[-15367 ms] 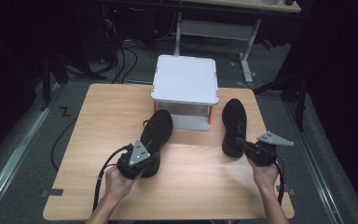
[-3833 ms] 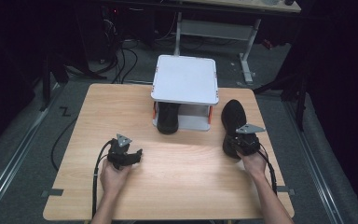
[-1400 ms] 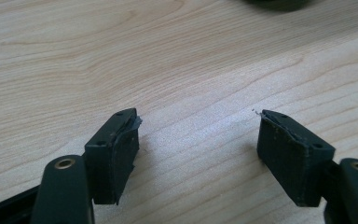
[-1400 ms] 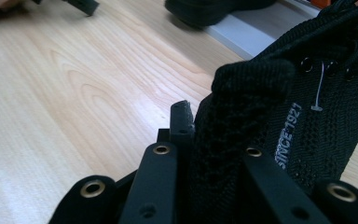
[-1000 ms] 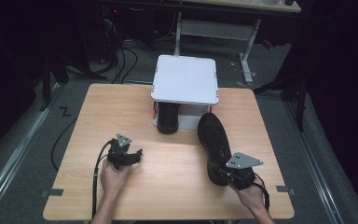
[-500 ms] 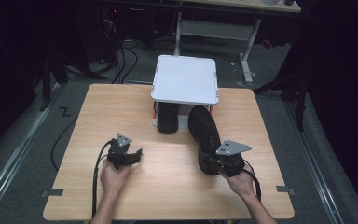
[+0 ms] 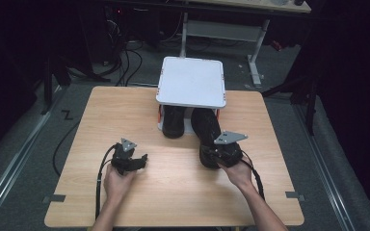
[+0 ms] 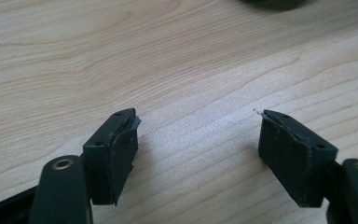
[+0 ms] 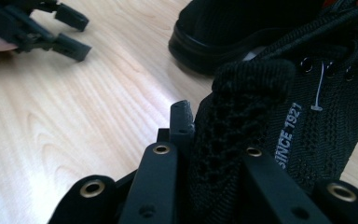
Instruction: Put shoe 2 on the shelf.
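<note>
the black knit lace-up shoe (image 9: pixel 279 121) looks light and soft; the right gripper (image 7: pixel 224 153) clamps its heel collar, a sound hold; the left gripper (image 8: pixel 198 149) hangs open, lower left of the high view.

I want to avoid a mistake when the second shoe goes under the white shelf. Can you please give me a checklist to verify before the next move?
1. Grip: the right gripper has its jaws closed on the heel collar of the second shoe. Ok.
2. Direction: the toe of the second shoe points at the opening under the white shelf. Ok.
3. First shoe is already under the shelf, on the left side. Ok.
4. Gap between the two shoes: they lie close together, touching or not is unclear. Cannot tell.
5. Left gripper rests away from both shoes, jaws open with nothing between them. Ok.
6. Depth free under the shelf: hidden by its top. Cannot tell.
</note>
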{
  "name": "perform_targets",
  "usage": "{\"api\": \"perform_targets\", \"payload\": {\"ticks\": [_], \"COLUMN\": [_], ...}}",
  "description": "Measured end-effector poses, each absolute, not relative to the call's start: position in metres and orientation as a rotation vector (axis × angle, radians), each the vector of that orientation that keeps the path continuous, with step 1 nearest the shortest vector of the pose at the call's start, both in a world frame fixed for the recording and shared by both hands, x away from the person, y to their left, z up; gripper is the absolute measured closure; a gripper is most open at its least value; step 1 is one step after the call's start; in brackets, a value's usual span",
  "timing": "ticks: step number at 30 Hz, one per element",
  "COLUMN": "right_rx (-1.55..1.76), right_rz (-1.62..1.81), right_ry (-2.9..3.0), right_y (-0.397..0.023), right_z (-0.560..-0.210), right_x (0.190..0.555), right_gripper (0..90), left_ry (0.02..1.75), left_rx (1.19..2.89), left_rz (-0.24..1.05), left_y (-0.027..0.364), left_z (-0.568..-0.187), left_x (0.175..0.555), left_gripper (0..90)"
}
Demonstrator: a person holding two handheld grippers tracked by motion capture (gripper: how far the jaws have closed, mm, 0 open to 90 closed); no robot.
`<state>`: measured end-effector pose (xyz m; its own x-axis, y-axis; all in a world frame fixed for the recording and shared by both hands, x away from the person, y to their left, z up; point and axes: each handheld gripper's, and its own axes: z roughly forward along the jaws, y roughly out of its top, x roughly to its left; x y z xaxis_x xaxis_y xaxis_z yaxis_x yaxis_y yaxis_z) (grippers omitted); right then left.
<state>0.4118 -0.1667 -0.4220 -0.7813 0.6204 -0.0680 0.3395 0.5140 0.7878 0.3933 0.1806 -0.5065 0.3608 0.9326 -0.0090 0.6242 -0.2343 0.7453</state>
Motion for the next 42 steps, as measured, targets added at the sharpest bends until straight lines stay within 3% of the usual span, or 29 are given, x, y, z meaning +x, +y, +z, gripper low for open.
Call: {"api": "perform_targets", "payload": {"ticks": [26,34,42], "right_rx": [0.852,0.877,0.885], "right_rz": [1.022,1.011,0.987], "right_ry": [2.424,2.408,2.412], "right_y": [-0.133,-0.132,-0.13], "right_z": [-0.436,-0.441,-0.444], "right_x": [0.469,0.481,0.492], "right_gripper": [83.0,83.0,82.6], "left_ry": [1.341,1.288,1.2], "left_rx": [1.926,1.881,1.869], "left_rz": [0.535,0.529,0.601], "left_y": [0.174,0.168,0.151], "left_z": [-0.495,-0.467,-0.423], "left_x": [0.401,0.41,0.429], "left_gripper": [23.4,25.8,26.3]}}
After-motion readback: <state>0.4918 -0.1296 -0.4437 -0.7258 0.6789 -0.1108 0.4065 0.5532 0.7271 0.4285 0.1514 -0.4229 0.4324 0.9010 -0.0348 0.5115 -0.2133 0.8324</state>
